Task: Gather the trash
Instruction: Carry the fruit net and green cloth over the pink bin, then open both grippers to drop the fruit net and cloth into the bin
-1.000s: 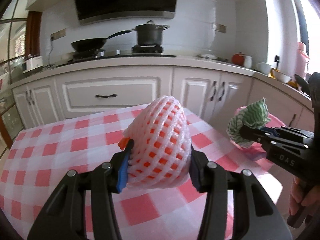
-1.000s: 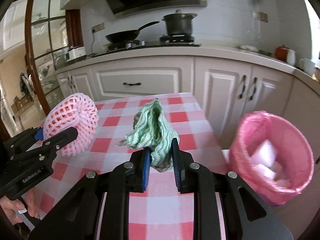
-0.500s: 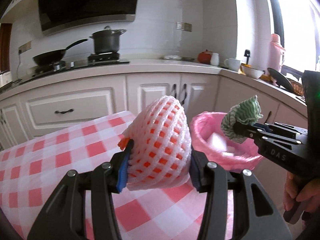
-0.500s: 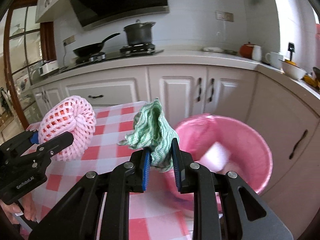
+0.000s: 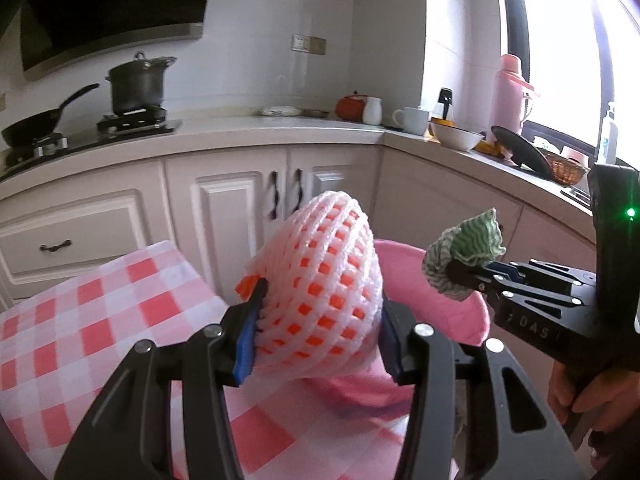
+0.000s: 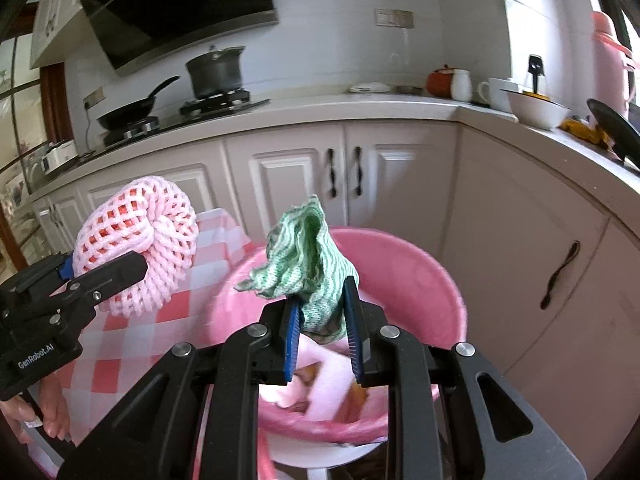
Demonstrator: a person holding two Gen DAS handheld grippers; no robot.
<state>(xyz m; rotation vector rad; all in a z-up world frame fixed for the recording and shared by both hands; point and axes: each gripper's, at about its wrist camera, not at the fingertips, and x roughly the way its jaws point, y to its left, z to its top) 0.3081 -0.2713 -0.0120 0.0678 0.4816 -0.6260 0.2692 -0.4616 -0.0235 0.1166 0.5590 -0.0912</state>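
Note:
My left gripper [image 5: 318, 330] is shut on a pink foam fruit net [image 5: 320, 300] with something orange inside, held above the table's right edge next to the pink-lined bin [image 5: 460, 312]. The right wrist view shows the same net [image 6: 140, 240] at the left, in the left gripper [image 6: 120, 268]. My right gripper [image 6: 322, 320] is shut on a crumpled green-and-white cloth [image 6: 308, 264], held over the open bin [image 6: 420, 280]. White and pale scraps lie inside the bin. In the left wrist view the cloth [image 5: 466, 256] sits in the right gripper [image 5: 460, 276] above the bin's far rim.
A red-and-white checked tablecloth [image 5: 100, 320] covers the table to the left of the bin. White cabinets [image 6: 360, 168] and a counter stand behind, with a pot [image 5: 136, 84], a pan, cups, a bowl [image 5: 456, 136] and a pink flask. A hand [image 5: 592, 404] holds the right gripper's handle.
Both grippers have swung right, away from the table's middle toward the pink bin, each keeping its grip. The bin now lies right under the cloth and beside the net.

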